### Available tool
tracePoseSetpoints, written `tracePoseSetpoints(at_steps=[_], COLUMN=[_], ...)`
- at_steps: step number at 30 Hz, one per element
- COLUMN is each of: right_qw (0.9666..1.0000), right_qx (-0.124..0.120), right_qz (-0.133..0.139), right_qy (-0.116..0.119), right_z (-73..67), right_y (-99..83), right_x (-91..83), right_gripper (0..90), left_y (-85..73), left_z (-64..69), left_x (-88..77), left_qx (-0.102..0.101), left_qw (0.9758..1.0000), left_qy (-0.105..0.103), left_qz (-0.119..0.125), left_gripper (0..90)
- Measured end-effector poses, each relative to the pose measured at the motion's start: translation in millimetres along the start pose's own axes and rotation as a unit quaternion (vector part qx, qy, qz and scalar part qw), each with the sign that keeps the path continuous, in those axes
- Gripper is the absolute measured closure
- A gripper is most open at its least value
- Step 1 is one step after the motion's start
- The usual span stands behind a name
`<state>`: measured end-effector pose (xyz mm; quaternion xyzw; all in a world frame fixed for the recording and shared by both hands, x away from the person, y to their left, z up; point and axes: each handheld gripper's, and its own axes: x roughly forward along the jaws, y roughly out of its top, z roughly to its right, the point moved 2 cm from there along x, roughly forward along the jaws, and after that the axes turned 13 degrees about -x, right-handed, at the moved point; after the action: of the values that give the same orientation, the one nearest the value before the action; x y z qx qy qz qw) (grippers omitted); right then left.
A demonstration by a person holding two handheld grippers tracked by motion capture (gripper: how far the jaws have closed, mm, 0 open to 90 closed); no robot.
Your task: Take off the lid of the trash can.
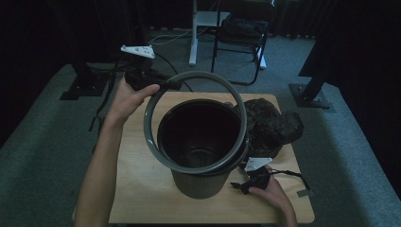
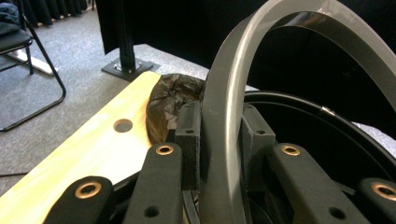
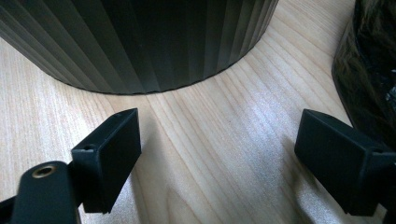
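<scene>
Keep left gripper pinching grey bin ring level over ribbed bin, probably seating evenly, right gripper spread wide beside base.

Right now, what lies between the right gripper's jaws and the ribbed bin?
Bare wooden tabletop, seen in the right gripper view: the open right gripper faces the bin with nothing between.

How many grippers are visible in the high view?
2: the left gripper clamps the grey ring above the bin; the right gripper rests open on the table beside the bin.
</scene>
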<state>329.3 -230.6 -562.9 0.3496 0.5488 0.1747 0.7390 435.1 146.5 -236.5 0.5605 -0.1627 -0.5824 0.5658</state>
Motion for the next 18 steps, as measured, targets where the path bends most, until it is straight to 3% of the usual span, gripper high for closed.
tracePoseSetpoints(at_steps=[18], right_qw=[1.0000], right_qx=[0.000], right_qz=[0.000], right_qy=[0.000], right_z=[0.0], right_y=[0.0], right_x=[0.0], right_gripper=[14.1], left_y=[-15.9], left_z=[-13.4], left_x=[-26.7], left_qx=[-0.009], left_qw=[0.9998], left_qy=[0.013], left_qz=[-0.009], left_gripper=[73.5])
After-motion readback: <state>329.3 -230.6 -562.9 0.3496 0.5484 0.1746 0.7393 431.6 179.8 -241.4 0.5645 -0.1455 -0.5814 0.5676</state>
